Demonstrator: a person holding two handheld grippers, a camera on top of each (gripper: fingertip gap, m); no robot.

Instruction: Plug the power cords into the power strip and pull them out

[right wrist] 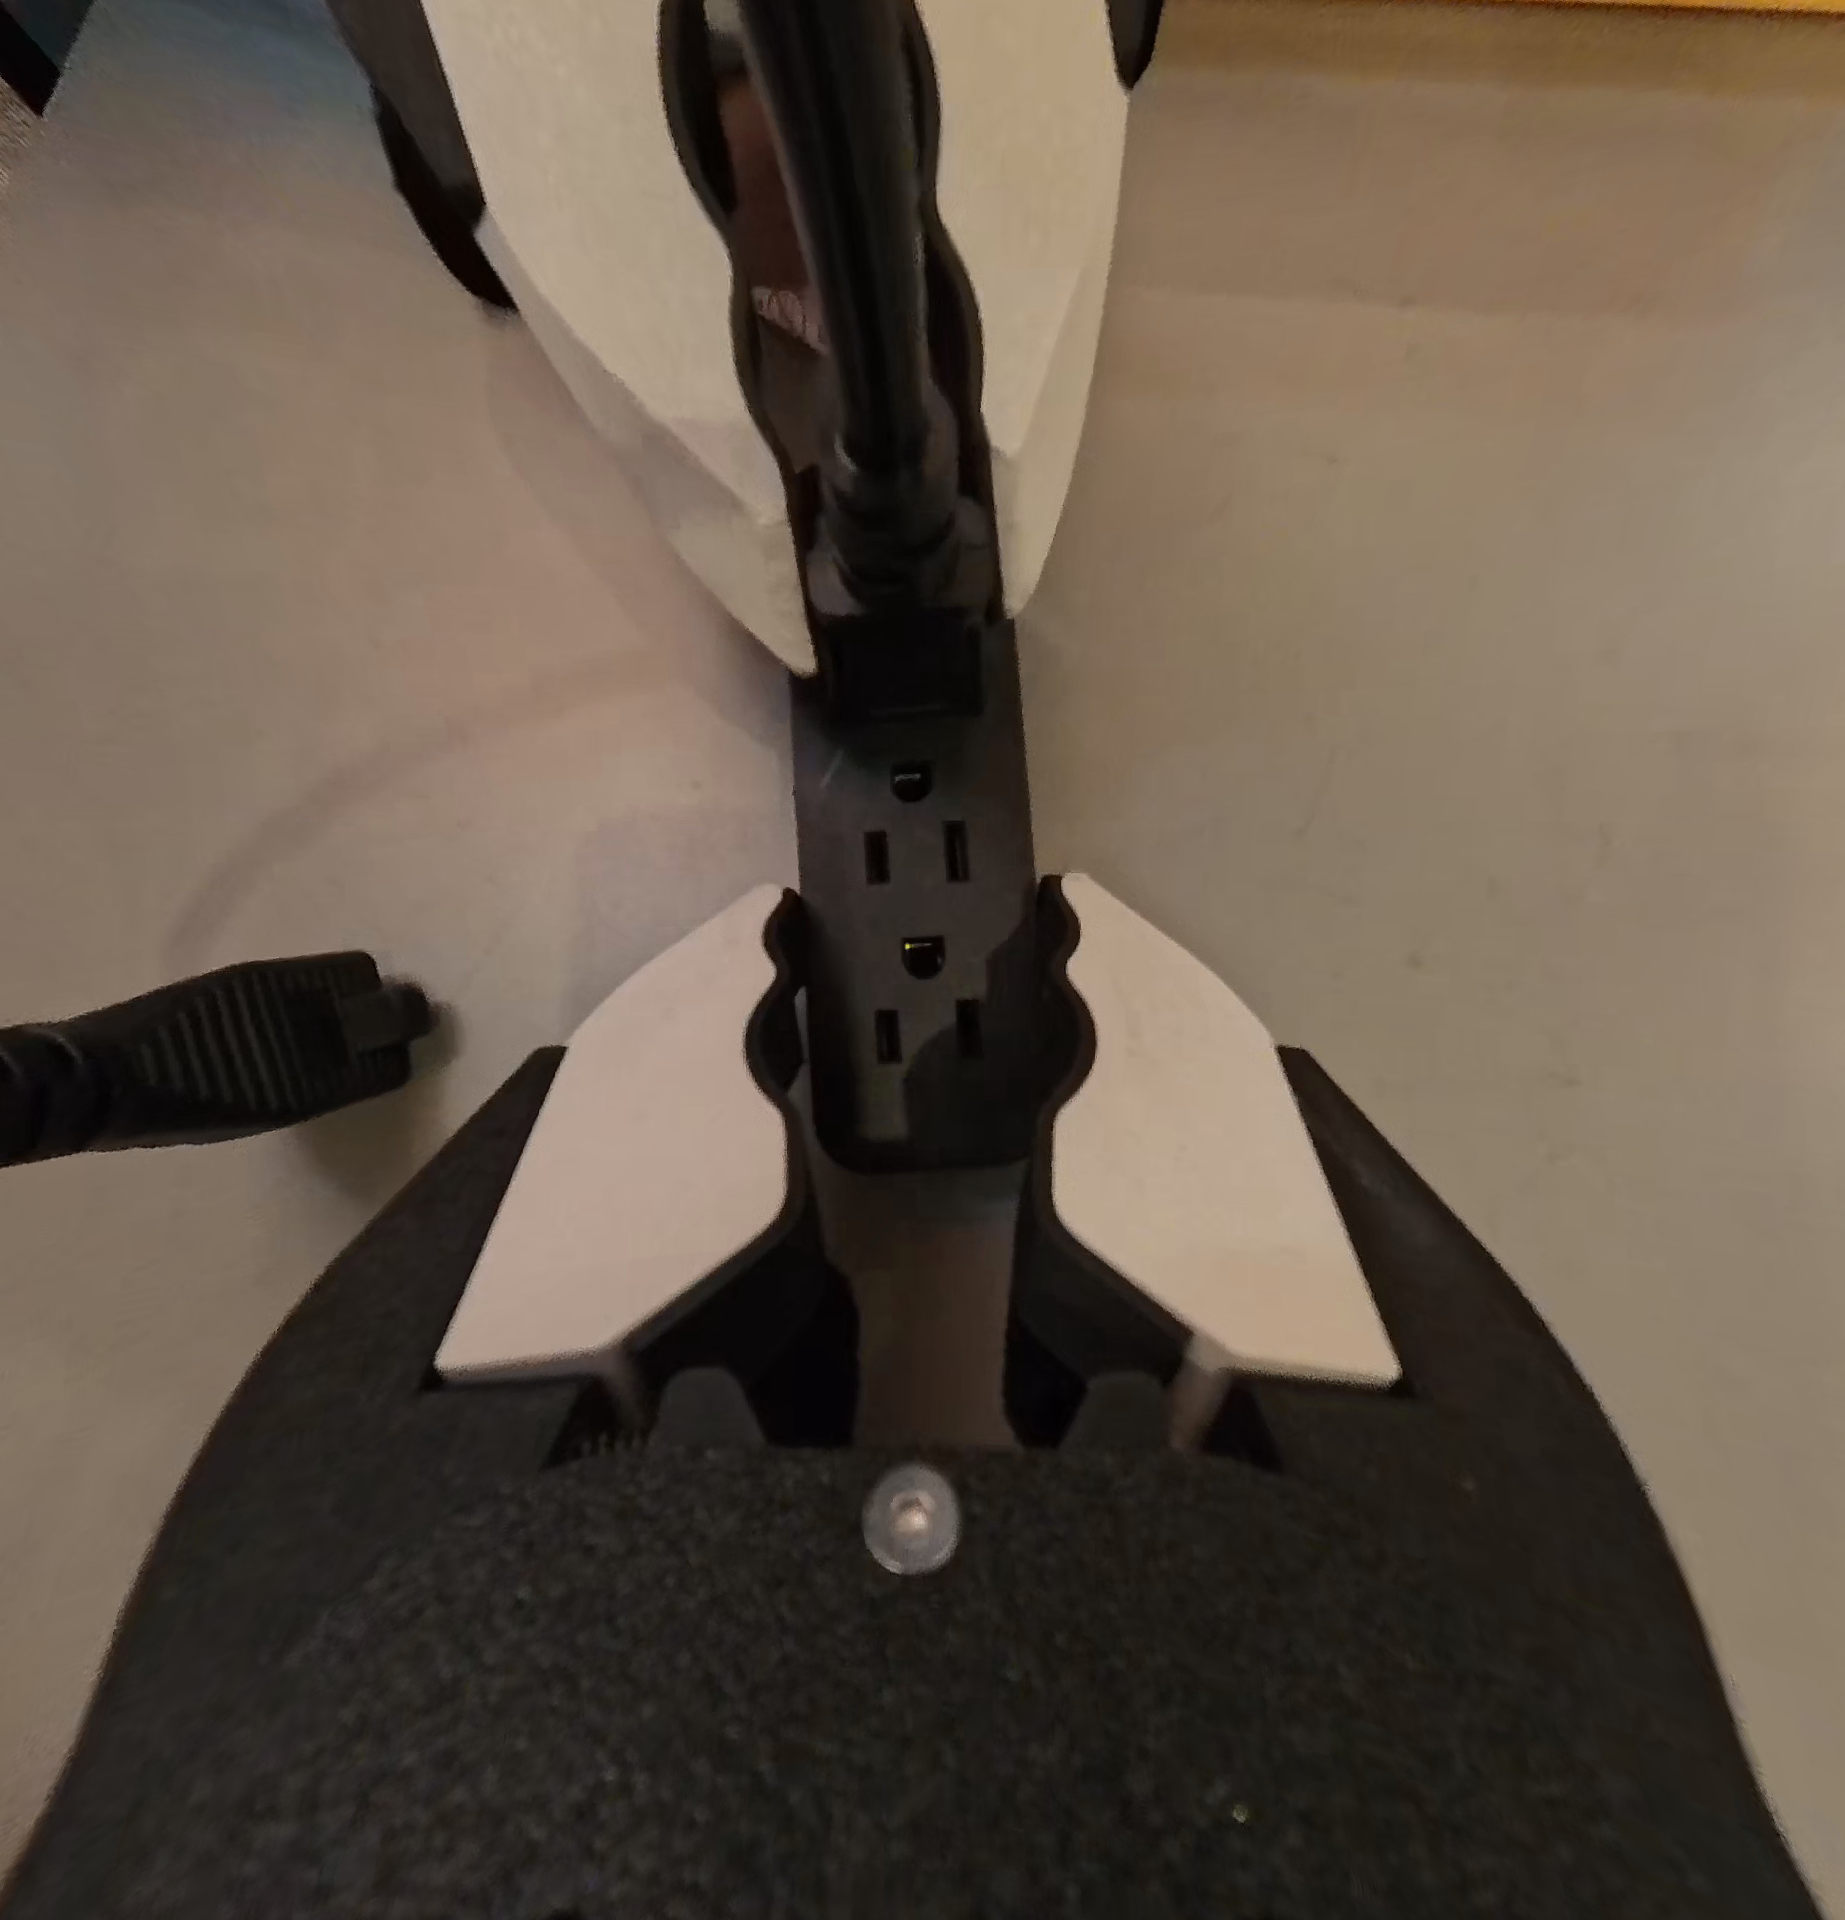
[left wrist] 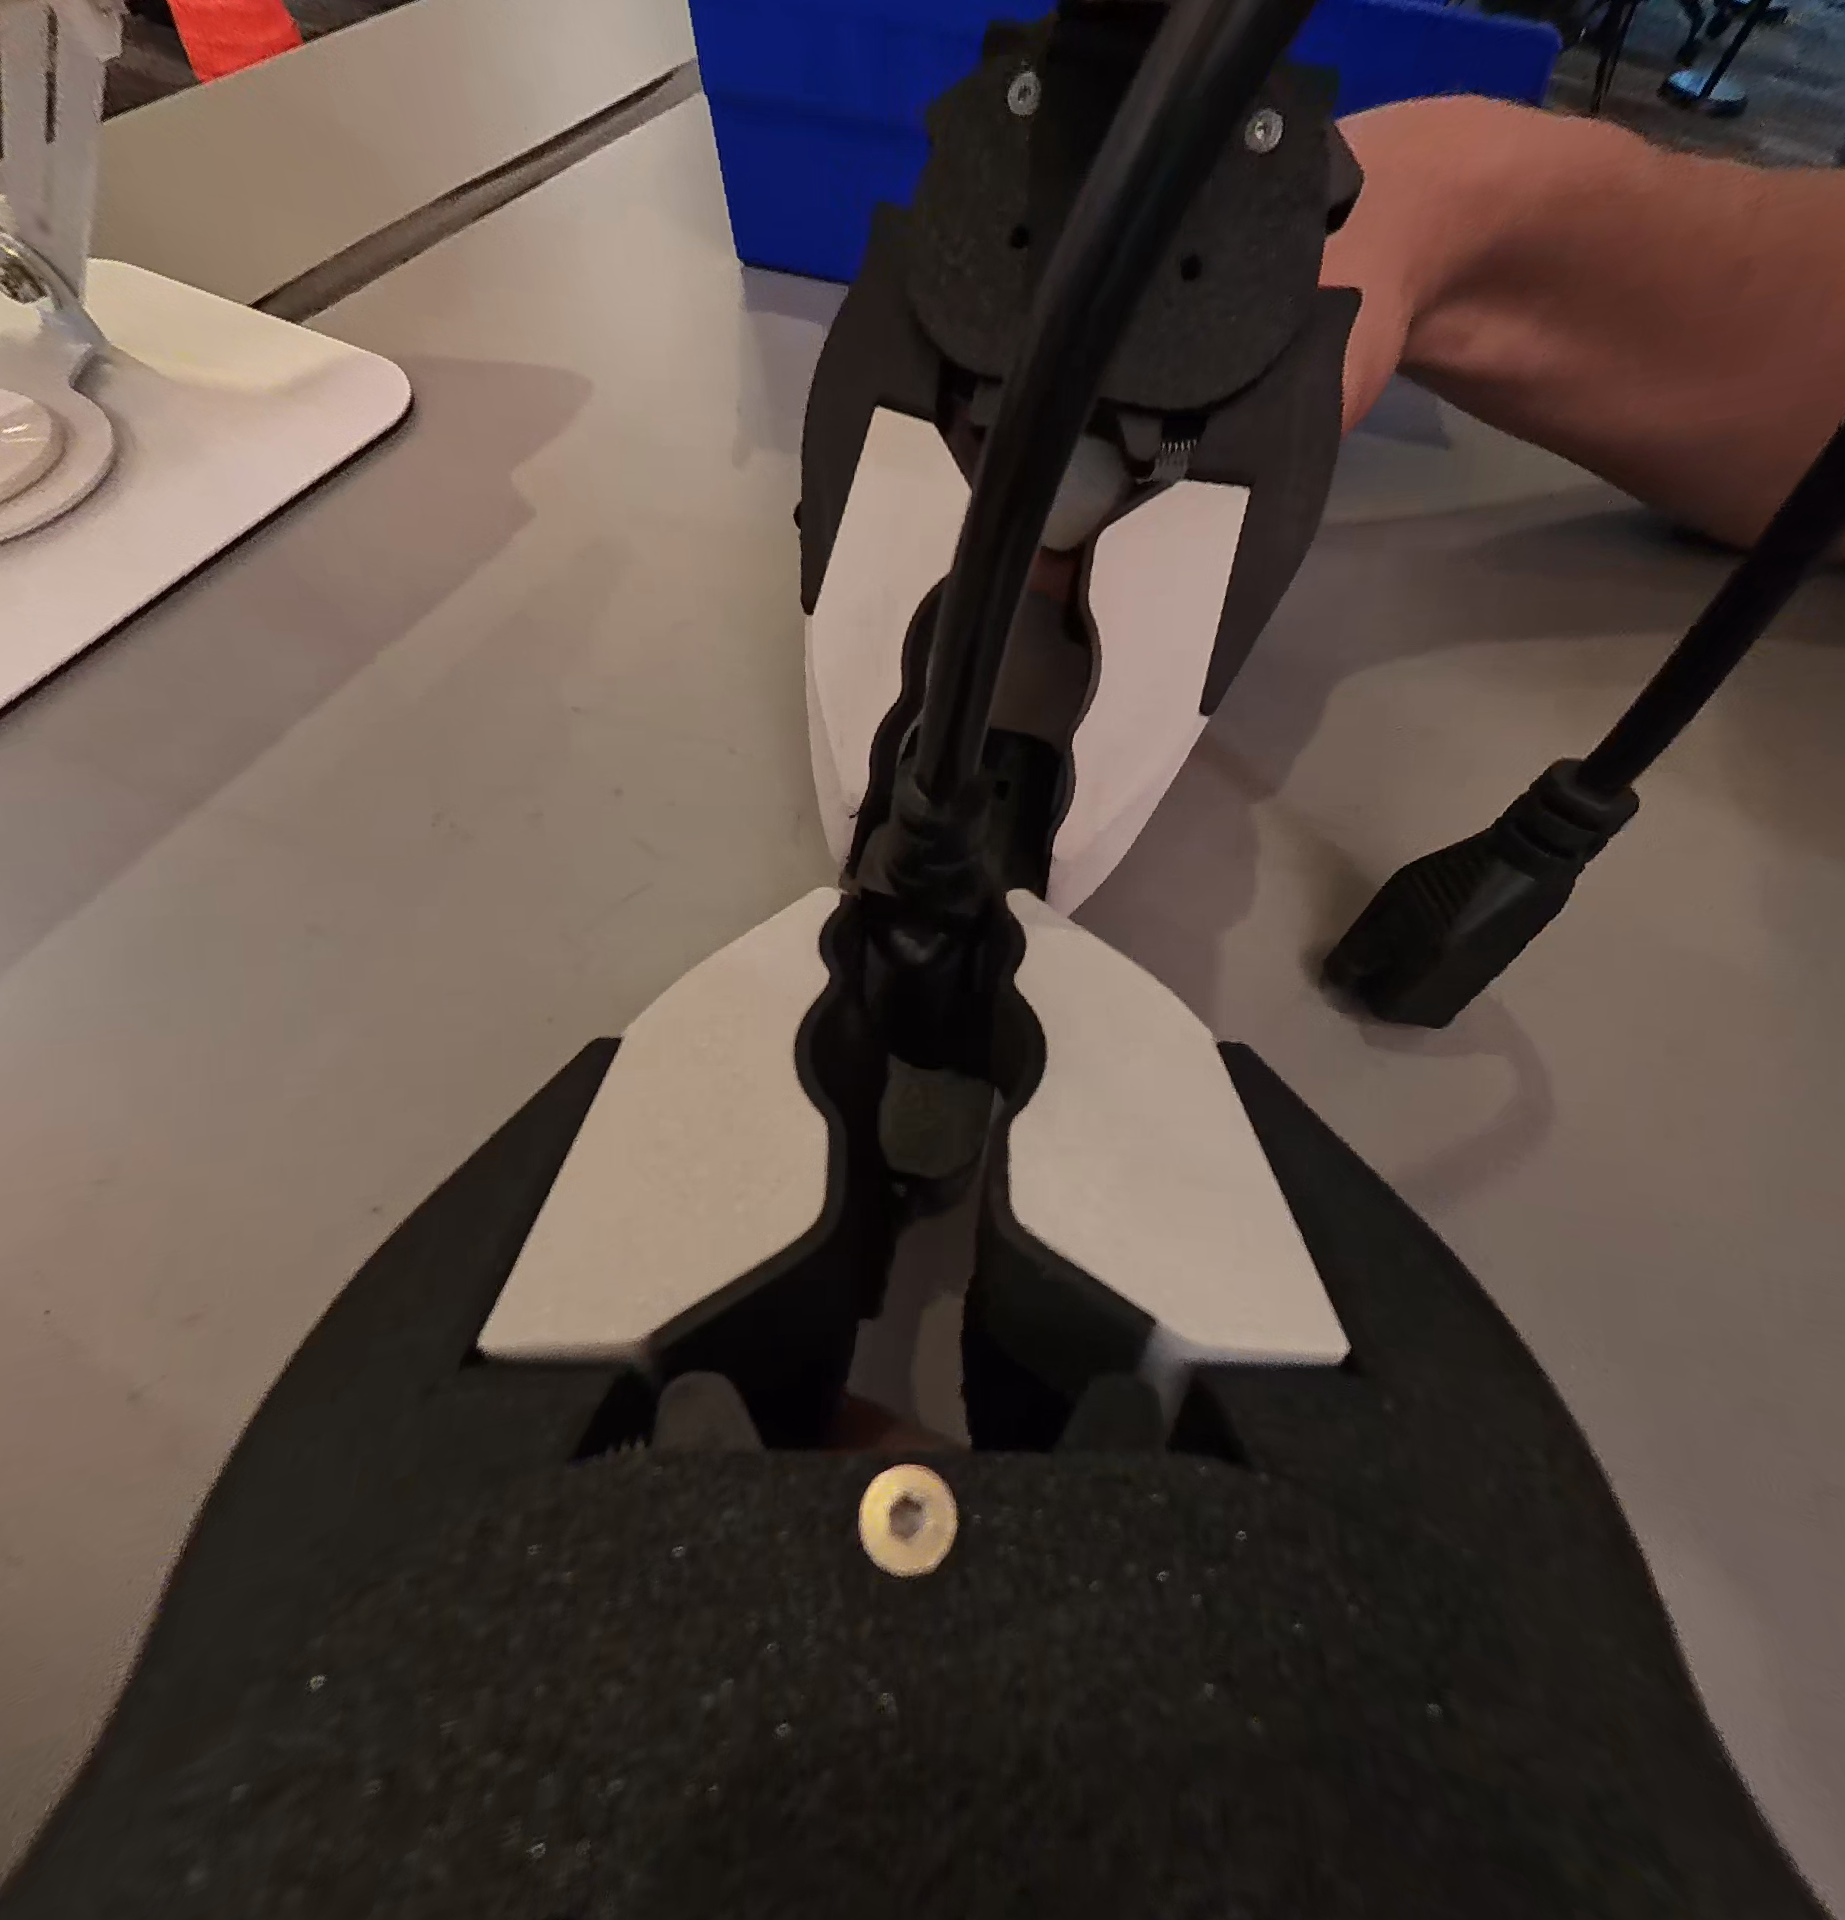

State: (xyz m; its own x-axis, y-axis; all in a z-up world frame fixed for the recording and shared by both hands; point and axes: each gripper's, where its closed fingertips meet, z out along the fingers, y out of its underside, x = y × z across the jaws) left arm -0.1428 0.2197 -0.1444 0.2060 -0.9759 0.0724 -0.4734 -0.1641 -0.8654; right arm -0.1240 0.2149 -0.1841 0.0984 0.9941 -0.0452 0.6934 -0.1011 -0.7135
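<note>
Since it braces: my right gripper [right wrist: 918, 997] clamps the power strip [right wrist: 913, 883], frame centre.
Left gripper [left wrist: 923, 997]: grips plug [left wrist: 923, 894], seating it.

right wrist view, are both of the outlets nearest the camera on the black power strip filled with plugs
No, the two outlets nearest the camera on the black power strip show bare slots; only the black plug beyond them is seated.

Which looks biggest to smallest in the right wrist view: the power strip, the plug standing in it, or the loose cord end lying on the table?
1. power strip, the longest visible shape.
2. loose cord end, though its cord runs off the left edge.
3. plug, partly hidden by the left gripper.
The last two look close; the plug is farther away, so that ranking is unsure.
</note>
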